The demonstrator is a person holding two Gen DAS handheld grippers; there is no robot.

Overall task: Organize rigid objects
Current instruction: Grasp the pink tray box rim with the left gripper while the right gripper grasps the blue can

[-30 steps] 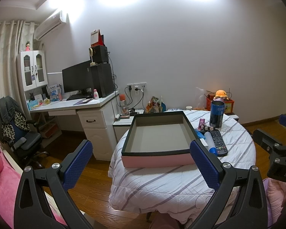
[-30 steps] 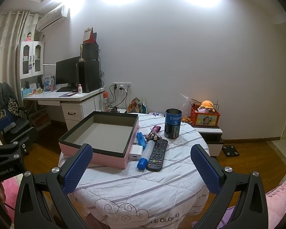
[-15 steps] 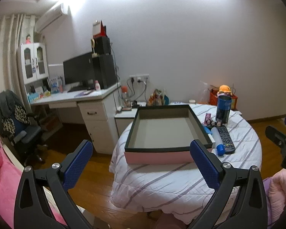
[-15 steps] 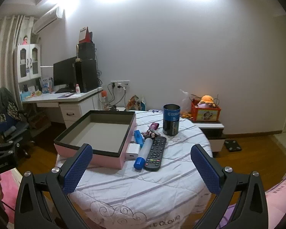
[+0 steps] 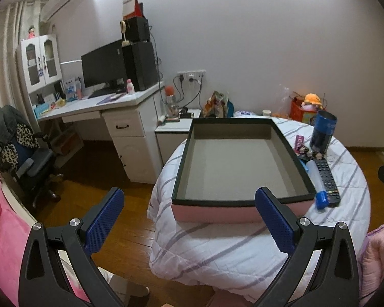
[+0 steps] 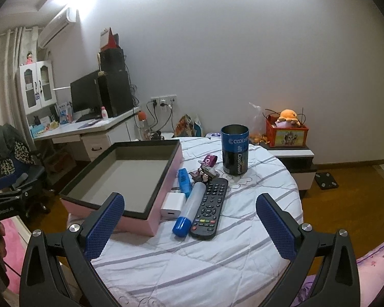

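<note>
Round table (image 6: pixel 217 255), left tongs (image 5: pixel 189 220) and right tongs (image 6: pixel 189 223) spread wide, empty

I am facing a bedroom corner, and the white desk (image 5: pixel 120 105) against the wall is my landmark. On it stand a black monitor (image 5: pixel 102 65) and, just to its right, a dark computer tower (image 5: pixel 140 64) with a pink bottle (image 5: pixel 130 86) in front. Left of the desk rises a white cabinet (image 5: pixel 39 61) with glass doors. In front of the desk sits an office chair (image 5: pixel 20 148) draped with clothing. High above hangs an air conditioner (image 5: pixel 61 0).
</note>
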